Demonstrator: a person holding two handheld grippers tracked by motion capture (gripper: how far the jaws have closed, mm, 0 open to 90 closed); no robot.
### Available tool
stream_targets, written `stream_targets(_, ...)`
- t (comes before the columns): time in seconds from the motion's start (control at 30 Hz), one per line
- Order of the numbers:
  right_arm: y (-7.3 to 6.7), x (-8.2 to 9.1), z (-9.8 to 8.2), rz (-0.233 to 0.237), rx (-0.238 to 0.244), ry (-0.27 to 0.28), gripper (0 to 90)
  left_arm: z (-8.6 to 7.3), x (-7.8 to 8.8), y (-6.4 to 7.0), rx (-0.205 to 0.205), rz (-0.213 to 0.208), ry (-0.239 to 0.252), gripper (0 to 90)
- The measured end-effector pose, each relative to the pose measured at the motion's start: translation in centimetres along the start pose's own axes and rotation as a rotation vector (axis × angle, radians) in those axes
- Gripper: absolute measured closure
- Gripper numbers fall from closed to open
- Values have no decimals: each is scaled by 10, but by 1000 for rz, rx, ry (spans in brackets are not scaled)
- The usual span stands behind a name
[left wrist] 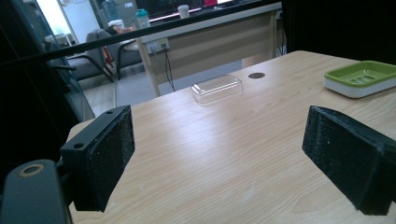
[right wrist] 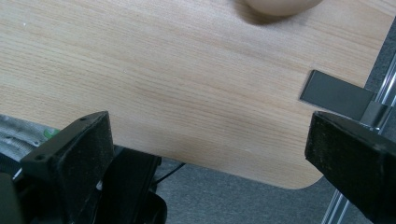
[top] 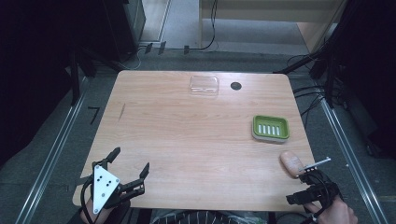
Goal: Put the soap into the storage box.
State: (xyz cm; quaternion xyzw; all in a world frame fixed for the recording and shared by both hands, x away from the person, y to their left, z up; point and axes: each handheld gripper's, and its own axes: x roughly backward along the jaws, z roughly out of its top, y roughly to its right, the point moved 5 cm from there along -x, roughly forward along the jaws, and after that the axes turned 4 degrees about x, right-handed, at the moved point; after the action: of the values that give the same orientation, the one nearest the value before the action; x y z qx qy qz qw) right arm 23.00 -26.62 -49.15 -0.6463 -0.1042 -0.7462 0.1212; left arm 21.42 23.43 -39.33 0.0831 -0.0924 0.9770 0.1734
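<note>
A: Your right gripper (top: 312, 185) hangs over the bench's (top: 187, 140) near right corner, fingers (right wrist: 74, 158) spread wide with nothing between them. The pinkish soap bar (top: 292, 163) lies just beyond it, close to the right edge.

B: And the left gripper (top: 128, 170)?

A: At the near left corner, fingers (left wrist: 105, 154) released too, empty. Watch the soap: it sits so near the edge that a glancing approach could nudge it off. It likely is slick and rounded, so an off-centre pinch may squirt it out before you reach the green soap dish (top: 271, 128).

Probably an office — desks (left wrist: 219, 35), chairs (left wrist: 88, 58), trailing cables (top: 212, 28).
</note>
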Motion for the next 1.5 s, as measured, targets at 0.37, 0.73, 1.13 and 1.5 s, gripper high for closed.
stream_targets(0.37, -2, 0, 2, -8, 17, -4, 15, 0, 1, -2, 10, 3, 5, 96)
stream_targets(0.73, -2, 0, 4, -26, 28, -8, 15, 0, 1, -1, -1, 2, -1, 96)
stream_targets(1.13, -2, 0, 12, -56, 66, -8, 13, -1, 1, -2, 3, 3, 0, 96)
stream_targets(1.5, 6, 3, 24, -66, 82, 14, 13, -1, 2, -2, 2, 8, -1, 96)
